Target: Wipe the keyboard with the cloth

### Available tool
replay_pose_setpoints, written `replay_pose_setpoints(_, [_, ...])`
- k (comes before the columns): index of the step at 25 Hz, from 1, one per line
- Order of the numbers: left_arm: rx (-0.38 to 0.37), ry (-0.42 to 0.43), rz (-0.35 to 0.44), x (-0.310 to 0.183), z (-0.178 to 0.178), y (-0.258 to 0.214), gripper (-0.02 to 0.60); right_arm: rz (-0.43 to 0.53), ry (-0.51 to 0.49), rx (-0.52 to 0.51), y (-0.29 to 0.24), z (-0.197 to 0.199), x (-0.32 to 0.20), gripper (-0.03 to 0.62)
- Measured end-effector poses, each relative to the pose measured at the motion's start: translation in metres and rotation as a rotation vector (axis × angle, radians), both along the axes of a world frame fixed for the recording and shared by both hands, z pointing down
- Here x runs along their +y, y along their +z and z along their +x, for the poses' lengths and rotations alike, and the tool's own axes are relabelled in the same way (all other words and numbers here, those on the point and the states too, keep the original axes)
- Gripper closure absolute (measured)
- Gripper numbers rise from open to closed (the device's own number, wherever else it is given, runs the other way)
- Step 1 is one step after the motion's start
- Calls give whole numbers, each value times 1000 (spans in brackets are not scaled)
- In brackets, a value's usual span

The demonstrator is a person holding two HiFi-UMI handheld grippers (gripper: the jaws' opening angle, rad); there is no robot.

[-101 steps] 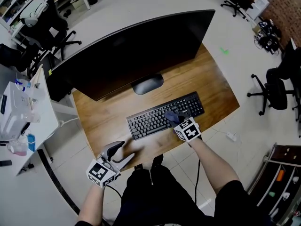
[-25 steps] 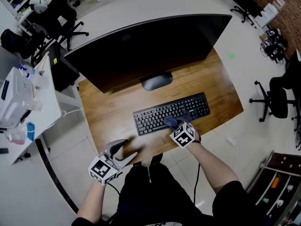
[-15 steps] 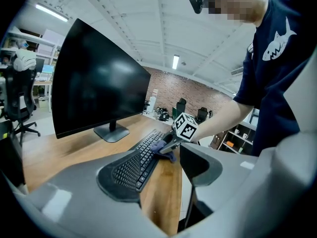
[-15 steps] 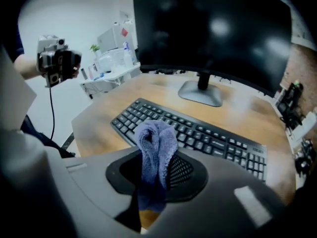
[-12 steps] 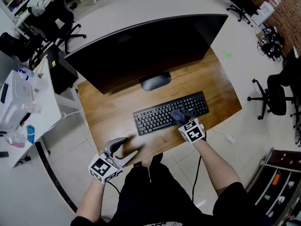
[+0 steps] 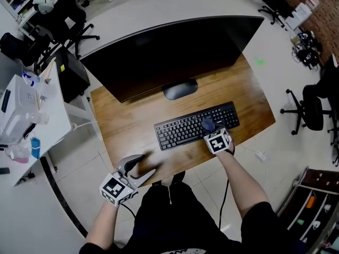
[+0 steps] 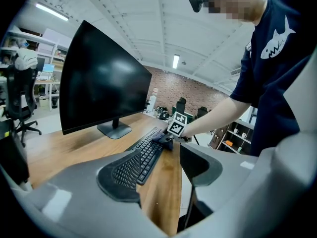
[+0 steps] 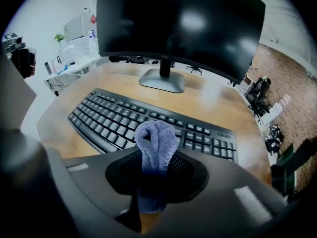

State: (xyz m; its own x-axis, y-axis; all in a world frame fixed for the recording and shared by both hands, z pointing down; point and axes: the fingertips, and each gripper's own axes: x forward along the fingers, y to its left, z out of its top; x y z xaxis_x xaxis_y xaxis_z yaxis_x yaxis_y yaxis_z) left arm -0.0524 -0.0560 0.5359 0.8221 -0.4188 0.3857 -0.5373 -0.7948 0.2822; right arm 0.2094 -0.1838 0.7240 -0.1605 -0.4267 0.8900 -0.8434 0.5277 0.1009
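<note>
The right claw pinches a folded blue cloth between its two jaws. The cloth rests on the keys in the right part of the black keyboard. The keyboard lies on the wooden bench, in front of a big dark monitor. The left claw is spread and holds nothing, at the front edge of the bench, not touching the keyboard.

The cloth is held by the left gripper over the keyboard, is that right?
Wrong gripper: it is the right gripper that holds the cloth over the keyboard, as the right gripper view shows.
</note>
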Motion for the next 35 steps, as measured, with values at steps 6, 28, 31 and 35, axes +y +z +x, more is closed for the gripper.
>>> replay_pose_setpoints(6, [4, -5, -9, 2, -10, 3, 344, 2, -222, -9, 1, -103, 34, 502])
replay_pose_setpoints(28, [13, -34, -6, 13, -40, 3, 344, 24, -165, -11, -26, -80, -46, 502])
replay_pose_setpoints(31, [10, -47, -15, 18, -45, 6, 344, -17, -114, 60, -8, -60, -62, 502])
replay_pose_setpoints(35, [6, -68, -23, 21, -57, 8, 344, -42, -100, 79, 3, -79, -63, 502])
